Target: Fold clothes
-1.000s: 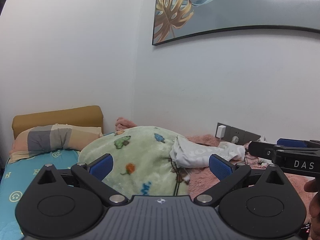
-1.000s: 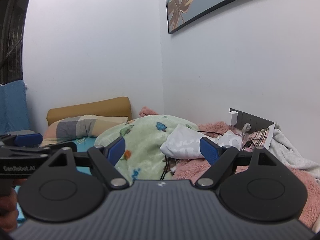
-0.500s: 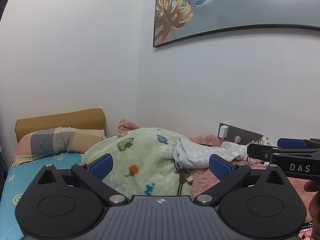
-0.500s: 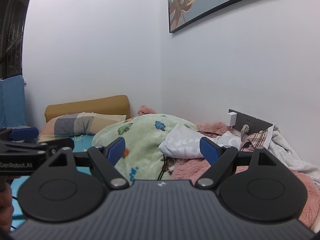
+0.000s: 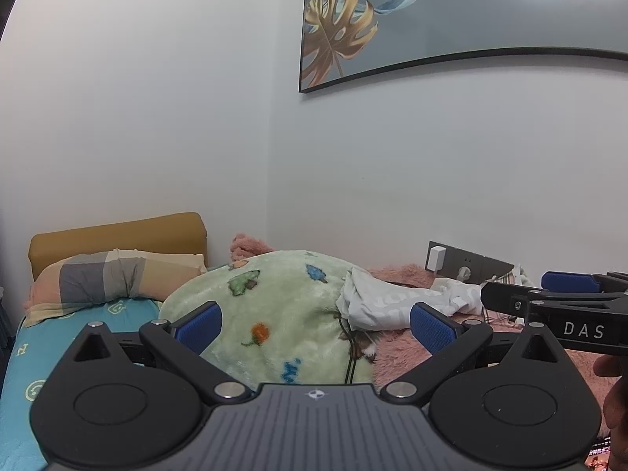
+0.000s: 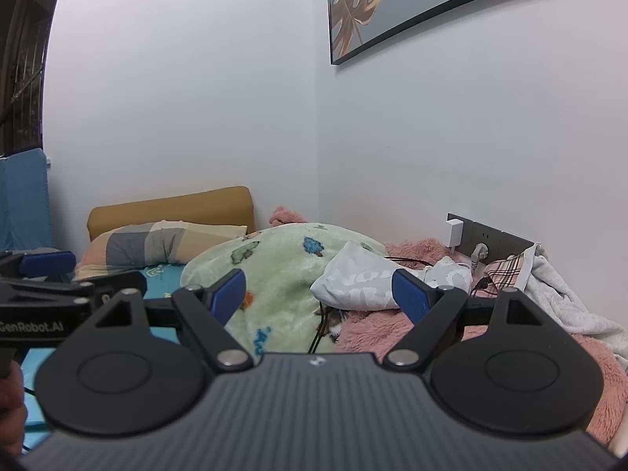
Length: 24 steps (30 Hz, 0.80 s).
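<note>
Grippers hover above the bed, left gripper [image 5: 316, 322] and right gripper [image 6: 318, 289] both spread wide, grasping nothing. The white garment [image 6: 357, 284] lies crumpled against the green blanket [image 5: 271, 306] near the bed's wall edge.

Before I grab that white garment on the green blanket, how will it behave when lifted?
The white garment lies crumpled with soft folds, so it will probably go floppy and drape from a single pinch. It looks thin, likely light. A dark cable runs just beneath its edge, so it may snag.
</note>
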Each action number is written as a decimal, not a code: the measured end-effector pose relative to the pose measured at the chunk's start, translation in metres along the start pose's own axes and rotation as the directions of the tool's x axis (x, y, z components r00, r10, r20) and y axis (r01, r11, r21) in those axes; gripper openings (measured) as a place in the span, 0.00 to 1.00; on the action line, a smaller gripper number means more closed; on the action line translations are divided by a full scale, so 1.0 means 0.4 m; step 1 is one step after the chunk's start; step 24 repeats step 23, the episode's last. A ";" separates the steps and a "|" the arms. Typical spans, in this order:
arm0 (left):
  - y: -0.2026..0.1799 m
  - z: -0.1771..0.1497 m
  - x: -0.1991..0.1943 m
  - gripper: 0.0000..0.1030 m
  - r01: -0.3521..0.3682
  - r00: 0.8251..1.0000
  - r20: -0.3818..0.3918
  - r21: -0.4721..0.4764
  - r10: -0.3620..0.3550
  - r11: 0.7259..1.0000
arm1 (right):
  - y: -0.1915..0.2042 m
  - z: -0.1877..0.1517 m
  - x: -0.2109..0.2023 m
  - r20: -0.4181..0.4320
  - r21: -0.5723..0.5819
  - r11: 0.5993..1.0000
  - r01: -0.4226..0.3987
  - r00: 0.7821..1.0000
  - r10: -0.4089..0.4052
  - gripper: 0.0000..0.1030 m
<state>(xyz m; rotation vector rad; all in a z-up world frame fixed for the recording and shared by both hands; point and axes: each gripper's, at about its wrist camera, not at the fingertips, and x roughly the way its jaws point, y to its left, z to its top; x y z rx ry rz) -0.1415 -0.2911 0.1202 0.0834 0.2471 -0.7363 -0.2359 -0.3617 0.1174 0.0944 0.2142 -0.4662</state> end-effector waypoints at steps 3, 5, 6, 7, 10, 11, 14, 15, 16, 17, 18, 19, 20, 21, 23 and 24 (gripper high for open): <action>-0.001 -0.001 -0.002 1.00 -0.001 1.000 0.001 0.001 0.001 1.000 | 0.004 -0.001 0.000 -0.001 -0.003 1.000 0.000 1.000 0.000 0.81; -0.003 -0.003 -0.004 1.00 -0.003 1.000 0.001 0.001 0.003 1.000 | 0.006 -0.002 0.000 -0.002 -0.005 1.000 0.000 1.000 0.000 0.81; -0.003 -0.004 -0.005 1.00 -0.004 1.000 0.001 0.001 0.004 1.000 | 0.006 -0.002 -0.001 0.000 -0.004 1.000 0.003 1.000 -0.003 0.81; -0.004 -0.004 -0.005 1.00 -0.005 1.000 0.001 0.002 0.005 1.000 | 0.005 -0.001 -0.002 0.002 -0.004 1.000 0.006 1.000 -0.006 0.81; -0.004 -0.005 -0.004 1.00 -0.012 1.000 0.001 0.007 0.012 1.000 | 0.005 0.002 -0.002 0.007 -0.013 1.000 0.014 1.000 -0.014 0.81; -0.004 -0.006 -0.003 1.00 -0.015 1.000 0.000 0.008 0.015 1.000 | 0.006 0.003 -0.001 0.005 -0.015 1.000 0.015 1.000 -0.015 0.81; -0.005 -0.007 -0.003 1.00 -0.016 1.000 -0.001 0.009 0.016 1.000 | 0.006 0.003 -0.004 0.006 -0.011 1.000 0.014 1.000 -0.014 0.81; -0.005 -0.006 -0.003 1.00 -0.014 1.000 -0.001 0.008 0.014 1.000 | 0.006 0.002 -0.003 0.004 -0.010 1.000 0.013 1.000 -0.013 0.81; -0.005 -0.006 -0.003 1.00 -0.013 1.000 -0.001 0.006 0.013 1.000 | 0.006 0.001 -0.003 0.001 -0.009 1.000 0.011 1.000 -0.011 0.81; -0.003 -0.007 -0.003 1.00 -0.013 1.000 0.000 0.002 0.013 1.000 | 0.006 -0.002 -0.001 -0.005 -0.008 1.000 0.011 1.000 -0.011 0.81; -0.002 -0.008 -0.002 1.00 -0.013 1.000 0.000 -0.002 0.013 1.000 | 0.005 -0.004 0.000 -0.010 -0.007 1.000 0.011 1.000 -0.011 0.81; 0.000 -0.009 -0.002 1.00 -0.013 1.000 0.000 -0.005 0.013 1.000 | 0.006 -0.005 0.000 -0.009 -0.016 1.000 0.017 1.000 -0.017 0.81; 0.002 -0.009 -0.002 1.00 -0.013 1.000 0.000 -0.009 0.013 1.000 | 0.007 -0.007 0.000 -0.007 -0.024 0.999 0.022 1.000 -0.023 0.81; 0.004 -0.011 -0.001 1.00 -0.015 1.000 0.000 -0.012 0.015 1.000 | 0.007 -0.008 0.000 -0.006 -0.032 0.999 0.028 1.000 -0.028 0.81; 0.007 -0.012 0.000 1.00 -0.012 1.000 -0.003 -0.015 0.012 1.000 | 0.006 -0.009 -0.001 -0.008 -0.032 0.999 0.031 0.999 -0.031 0.81; 0.007 -0.012 0.000 1.00 -0.012 1.000 -0.003 -0.015 0.012 1.000 | 0.006 -0.009 -0.001 -0.008 -0.032 0.999 0.031 0.999 -0.031 0.81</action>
